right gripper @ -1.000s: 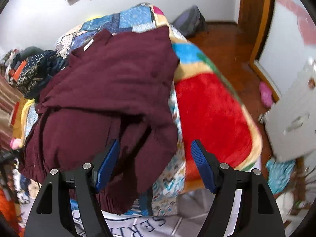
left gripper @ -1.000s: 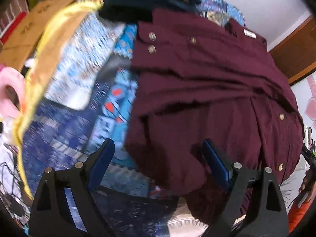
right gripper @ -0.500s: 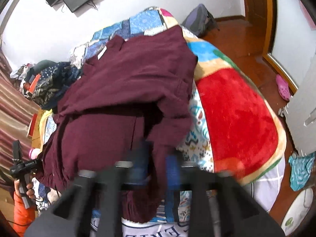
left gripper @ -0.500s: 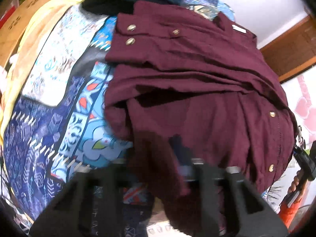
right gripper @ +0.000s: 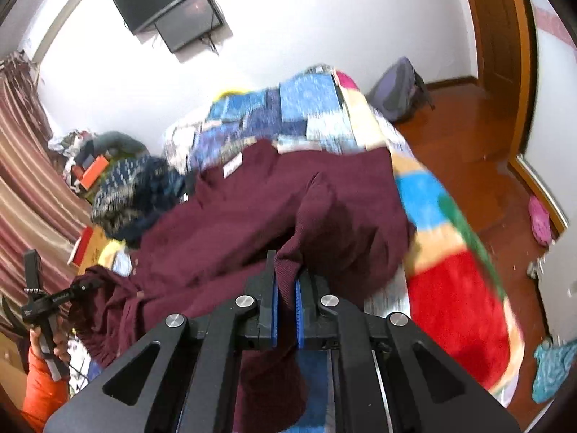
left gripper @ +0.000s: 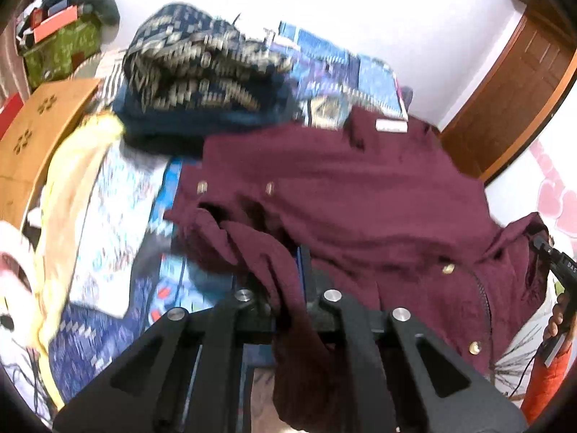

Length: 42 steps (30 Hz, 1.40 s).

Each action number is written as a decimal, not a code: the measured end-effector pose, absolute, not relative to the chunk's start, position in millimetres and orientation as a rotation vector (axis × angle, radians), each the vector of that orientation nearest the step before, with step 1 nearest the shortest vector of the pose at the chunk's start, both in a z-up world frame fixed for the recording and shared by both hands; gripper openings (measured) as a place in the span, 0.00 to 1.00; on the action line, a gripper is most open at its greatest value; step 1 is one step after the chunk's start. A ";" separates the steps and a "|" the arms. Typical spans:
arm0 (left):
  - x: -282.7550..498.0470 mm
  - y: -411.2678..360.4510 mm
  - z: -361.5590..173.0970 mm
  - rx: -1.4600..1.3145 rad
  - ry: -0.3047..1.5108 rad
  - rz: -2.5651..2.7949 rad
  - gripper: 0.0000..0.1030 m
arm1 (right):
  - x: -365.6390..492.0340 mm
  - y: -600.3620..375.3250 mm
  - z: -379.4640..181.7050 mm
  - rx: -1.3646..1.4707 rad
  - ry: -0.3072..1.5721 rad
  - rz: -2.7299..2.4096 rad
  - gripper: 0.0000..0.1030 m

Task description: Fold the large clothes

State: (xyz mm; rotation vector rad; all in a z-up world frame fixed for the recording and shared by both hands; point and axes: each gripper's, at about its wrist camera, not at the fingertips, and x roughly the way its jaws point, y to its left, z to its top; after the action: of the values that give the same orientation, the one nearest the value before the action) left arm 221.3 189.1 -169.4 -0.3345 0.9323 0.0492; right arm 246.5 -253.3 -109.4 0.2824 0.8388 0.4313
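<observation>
A large maroon button shirt (left gripper: pixel 360 195) lies spread on the patchwork bed cover (left gripper: pixel 108 223), its white neck label at the far end. My left gripper (left gripper: pixel 288 281) is closing tight on a bunched lower corner of the shirt, which is lifted off the bed and hangs down between the fingers. In the right wrist view the shirt (right gripper: pixel 252 216) covers the middle of the bed, and my right gripper (right gripper: pixel 285 288) is shut on the other lower corner, the blue pads (right gripper: pixel 274 310) pressing a raised fold. Both near corners are pulled up.
A pile of dark blue patterned clothes (left gripper: pixel 202 72) sits at the far left of the bed beside a cardboard box (left gripper: pixel 32 133). A red and multicoloured blanket (right gripper: pixel 450 299) hangs over the right side. A grey backpack (right gripper: pixel 396 90) rests on the wooden floor by the door frame (right gripper: pixel 494 36).
Both grippers went from open around the shirt's near hem to shut on it. Both have risen and tilted up, lifting the hem corners off the bed.
</observation>
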 end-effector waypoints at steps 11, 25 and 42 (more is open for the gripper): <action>325.1 236.5 -165.6 -0.372 0.864 0.113 0.07 | 355.8 -227.7 -114.5 0.266 0.835 0.380 0.06; 395.9 239.7 -256.9 -0.288 1.052 0.208 0.10 | 423.1 -229.4 -177.5 0.293 1.028 0.307 0.11; 338.7 190.4 -162.2 -0.165 0.917 0.092 0.56 | 353.2 -202.0 -96.7 0.054 0.901 0.361 0.45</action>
State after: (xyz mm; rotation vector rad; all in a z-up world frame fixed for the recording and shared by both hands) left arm 338.7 190.4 -162.2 -0.1651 0.9170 0.0918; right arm 353.2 -202.0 -96.7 0.0539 0.9007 0.3613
